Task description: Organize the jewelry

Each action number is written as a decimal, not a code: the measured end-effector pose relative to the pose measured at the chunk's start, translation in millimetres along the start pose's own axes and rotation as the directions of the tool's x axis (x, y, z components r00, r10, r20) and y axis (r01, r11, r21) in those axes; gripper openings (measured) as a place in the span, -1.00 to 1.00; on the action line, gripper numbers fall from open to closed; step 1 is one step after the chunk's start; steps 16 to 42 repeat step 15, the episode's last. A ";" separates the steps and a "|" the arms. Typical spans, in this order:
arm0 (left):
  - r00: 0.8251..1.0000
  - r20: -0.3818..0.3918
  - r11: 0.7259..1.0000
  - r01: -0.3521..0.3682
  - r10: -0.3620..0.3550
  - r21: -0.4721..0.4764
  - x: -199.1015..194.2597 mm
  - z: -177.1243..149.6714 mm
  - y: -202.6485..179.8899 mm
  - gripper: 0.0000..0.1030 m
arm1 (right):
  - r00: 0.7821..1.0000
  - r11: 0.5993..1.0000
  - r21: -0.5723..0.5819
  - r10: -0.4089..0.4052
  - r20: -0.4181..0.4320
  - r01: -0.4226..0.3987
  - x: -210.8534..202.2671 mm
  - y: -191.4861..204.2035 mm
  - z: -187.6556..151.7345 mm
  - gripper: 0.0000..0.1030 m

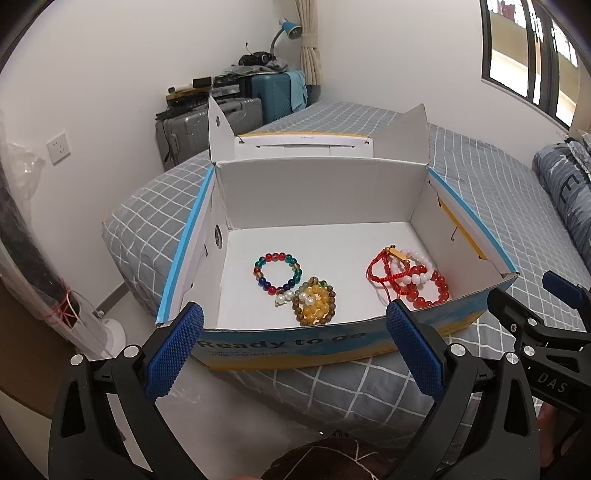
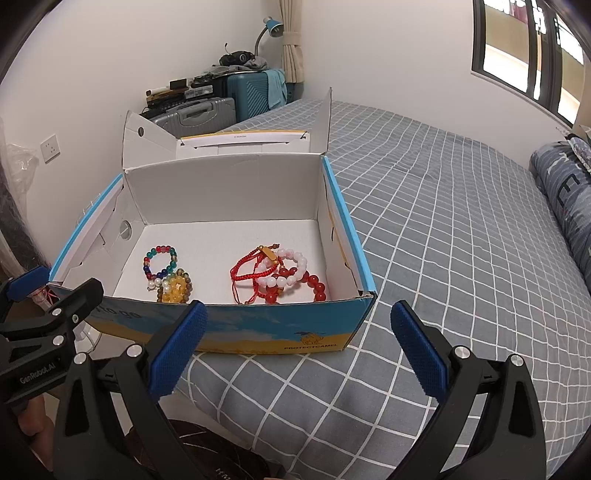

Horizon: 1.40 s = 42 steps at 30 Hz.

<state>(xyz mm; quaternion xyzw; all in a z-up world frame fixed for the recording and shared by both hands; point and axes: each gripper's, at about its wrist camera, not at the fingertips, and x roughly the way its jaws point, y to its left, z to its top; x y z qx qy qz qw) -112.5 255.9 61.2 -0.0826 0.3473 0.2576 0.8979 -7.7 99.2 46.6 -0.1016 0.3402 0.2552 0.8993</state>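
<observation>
1. Left wrist view: the open cardboard box [image 1: 325, 236] sits on the corner of the bed [image 1: 480, 177], its lid flaps standing up at the back and its near wall just beyond the fingertips. Most of the white floor inside is bare, chiefly the back half and the strip between the two heaps of jewelry.
2. On the box floor a multicolored bead bracelet [image 1: 277, 272] lies left of center, touching a pile of yellow and brown beads [image 1: 314, 302]. Well apart to the right lie red cord bracelets [image 1: 384, 271] tangled with a white bead bracelet [image 1: 413, 267] and a red bead bracelet [image 1: 432, 291].
3. The left gripper [image 1: 295, 354] hangs spread wide in front of the box, holding nothing and touching nothing. The right gripper [image 1: 554, 325] shows at the right edge.
4. Right wrist view: the right gripper [image 2: 299, 350] is likewise wide apart and empty, hovering over the checked bedcover before the box's near right corner [image 2: 365, 295]. Open bed stretches away to the right.
5. The room: white walls, suitcases [image 2: 221, 103] piled with clutter behind the box, a blue lamp [image 2: 273, 26], a window [image 2: 528, 48] upper right.
</observation>
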 end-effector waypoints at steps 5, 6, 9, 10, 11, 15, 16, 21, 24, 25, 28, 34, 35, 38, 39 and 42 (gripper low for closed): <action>1.000 -0.005 1.000 0.003 -0.003 0.000 0.4 -0.2 1.1 0.89 | 1.000 1.000 0.000 0.002 -0.001 -0.002 0.3 0.8 -0.5 0.85; 1.000 -0.005 1.000 0.004 -0.004 -0.001 0.5 -0.1 1.3 0.89 | 1.000 1.000 -0.001 0.002 -0.001 -0.002 0.2 1.2 -0.8 0.85; 1.000 -0.010 1.000 0.008 -0.008 0.002 0.7 -0.7 1.1 0.89 | 1.000 1.000 0.001 0.002 0.001 -0.002 -0.1 1.1 -0.8 0.85; 1.000 -0.010 1.000 0.010 -0.010 0.003 0.6 -0.8 0.9 0.89 | 1.000 1.000 0.000 0.003 0.001 -0.003 -0.3 0.7 -0.9 0.85; 1.000 -0.011 1.000 0.012 -0.012 0.004 0.6 -0.7 0.7 0.89 | 1.000 1.000 0.000 0.002 0.001 -0.002 -0.5 1.3 -1.0 0.85; 1.000 -0.012 1.000 0.010 -0.010 -0.001 0.5 -0.7 1.4 0.89 | 1.000 1.000 0.001 0.004 0.001 -0.004 -0.3 0.7 -0.7 0.85; 1.000 -0.012 1.000 0.010 -0.010 -0.001 0.5 -0.7 1.4 0.89 | 1.000 1.000 0.001 0.004 0.001 -0.004 -0.3 0.7 -0.7 0.85; 1.000 -0.012 1.000 0.010 -0.010 -0.001 0.5 -0.7 1.4 0.89 | 1.000 1.000 0.001 0.004 0.001 -0.004 -0.3 0.7 -0.7 0.85; 1.000 -0.012 1.000 0.010 -0.010 -0.001 0.5 -0.7 1.4 0.89 | 1.000 1.000 0.001 0.004 0.001 -0.004 -0.3 0.7 -0.7 0.85; 1.000 -0.012 1.000 0.010 -0.010 -0.001 0.5 -0.7 1.4 0.89 | 1.000 1.000 0.001 0.004 0.001 -0.004 -0.3 0.7 -0.7 0.85; 1.000 -0.012 1.000 0.010 -0.010 -0.001 0.5 -0.7 1.4 0.89 | 1.000 1.000 0.001 0.004 0.001 -0.004 -0.3 0.7 -0.7 0.85; 1.000 -0.012 1.000 0.010 -0.010 -0.001 0.5 -0.7 1.4 0.89 | 1.000 1.000 0.001 0.004 0.001 -0.004 -0.3 0.7 -0.7 0.85; 1.000 -0.012 1.000 0.010 -0.010 -0.001 0.5 -0.7 1.4 0.89 | 1.000 1.000 0.001 0.004 0.001 -0.004 -0.3 0.7 -0.7 0.85; 1.000 -0.012 1.000 0.010 -0.010 -0.001 0.5 -0.7 1.4 0.89 | 1.000 1.000 0.001 0.004 0.001 -0.004 -0.3 0.7 -0.7 0.85; 1.000 -0.012 1.000 0.010 -0.010 -0.001 0.5 -0.7 1.4 0.89 | 1.000 1.000 0.001 0.004 0.001 -0.004 -0.3 0.7 -0.7 0.85; 1.000 -0.012 1.000 0.010 -0.010 -0.001 0.5 -0.7 1.4 0.89 | 1.000 1.000 0.001 0.004 0.001 -0.004 -0.3 0.7 -0.7 0.85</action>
